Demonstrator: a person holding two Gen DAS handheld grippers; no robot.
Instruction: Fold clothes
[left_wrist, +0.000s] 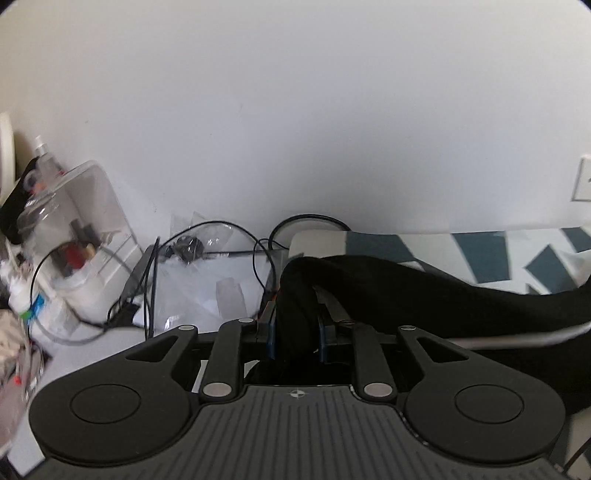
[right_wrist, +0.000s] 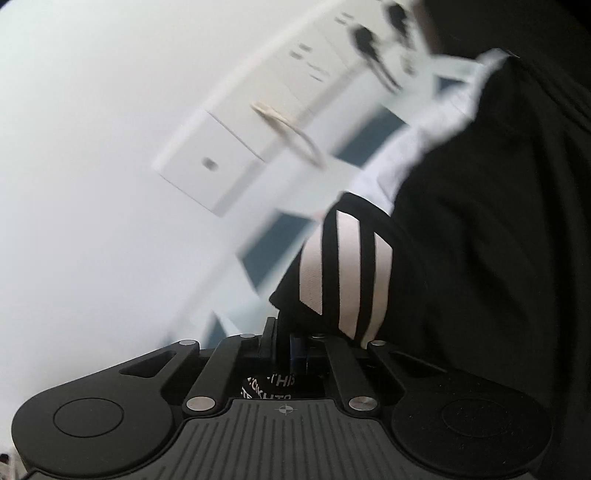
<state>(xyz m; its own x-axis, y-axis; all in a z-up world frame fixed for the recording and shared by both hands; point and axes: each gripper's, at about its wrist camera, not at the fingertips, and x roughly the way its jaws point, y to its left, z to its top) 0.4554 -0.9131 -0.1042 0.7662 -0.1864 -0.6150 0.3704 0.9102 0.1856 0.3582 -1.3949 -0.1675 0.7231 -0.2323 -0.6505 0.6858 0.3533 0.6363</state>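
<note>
A black garment (left_wrist: 424, 291) hangs lifted and stretches off to the right in the left wrist view, above a bed cover with a white and teal pattern (left_wrist: 517, 254). My left gripper (left_wrist: 295, 325) is shut on a thick fold of this black cloth. In the right wrist view the same black garment (right_wrist: 480, 221) fills the right side, and a part with three white stripes (right_wrist: 343, 269) bunches just above the fingers. My right gripper (right_wrist: 284, 339) is shut on the striped edge of the cloth. That view is tilted and blurred.
To the left stands a white desk (left_wrist: 207, 280) with black cables (left_wrist: 207, 236), clear plastic bags and a clear storage box (left_wrist: 74, 221) of small items. A white wall fills the background. White drawers with a handle (right_wrist: 288, 129) show in the right wrist view.
</note>
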